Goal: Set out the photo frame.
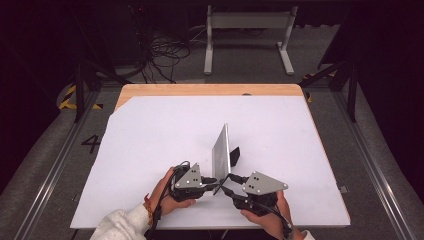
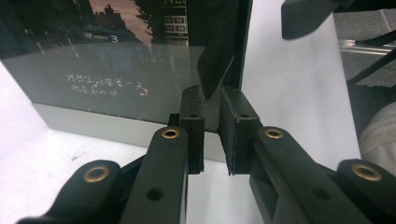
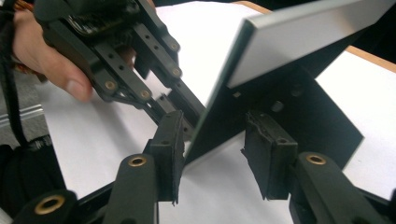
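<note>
A picture frame [image 1: 221, 150] stands on edge on the white table top [image 1: 150, 130], its black easel stand [image 1: 235, 155] on the right side. In the left gripper view its glass front [image 2: 93, 70] carries a dusk street picture above a silver border. My left gripper [image 2: 212, 116] is shut on the frame's near edge. In the right gripper view the frame's grey back [image 3: 299, 32] and its black stand [image 3: 303, 112] rise between the jaws of my right gripper [image 3: 217, 144], which stand apart and do not press it. The left gripper [image 3: 180, 112] pinches the frame from the other side.
Wood shows along the table's far edge [image 1: 200, 90]. Beyond it on the floor stand a white metal frame [image 1: 247, 20] and a tangle of cables [image 1: 165, 50]. Both hands are near the table's front edge [image 1: 210, 222].
</note>
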